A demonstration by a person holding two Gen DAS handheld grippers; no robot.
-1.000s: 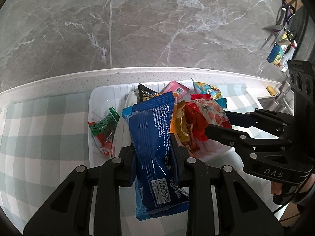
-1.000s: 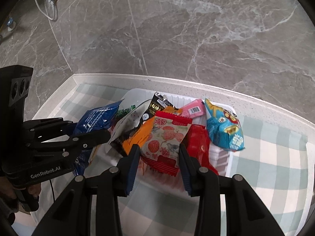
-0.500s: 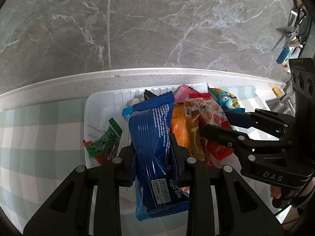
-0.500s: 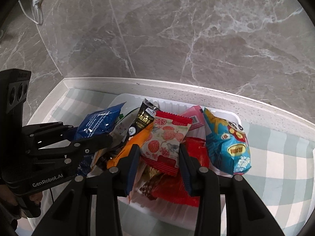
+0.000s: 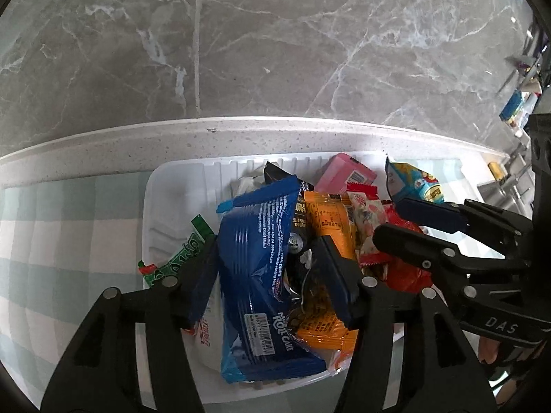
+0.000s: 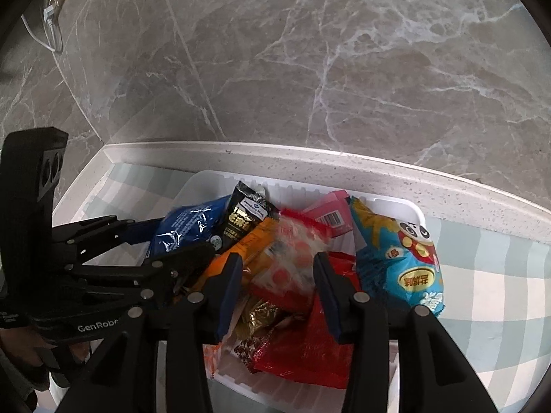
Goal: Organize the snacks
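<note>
We see the left gripper (image 5: 265,275) opening, pads clear of the blue pack (image 5: 261,275) lying lengthwise between them in the tray (image 5: 165,199). The right gripper (image 6: 277,285) is opening too, its red-white pack (image 6: 292,258) loose between the jaws.

A heap of snack packets is piled in a white tray (image 5: 165,206): a blue roll-cake pack (image 5: 261,275) on top, an orange packet (image 5: 327,227) beside it, and a blurred, possibly red-white pack (image 6: 292,258).

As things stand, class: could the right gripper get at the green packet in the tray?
Probably not directly. The green packet lies at the tray's far left, beyond the left gripper, whose opening jaws straddle the blue packet.
</note>
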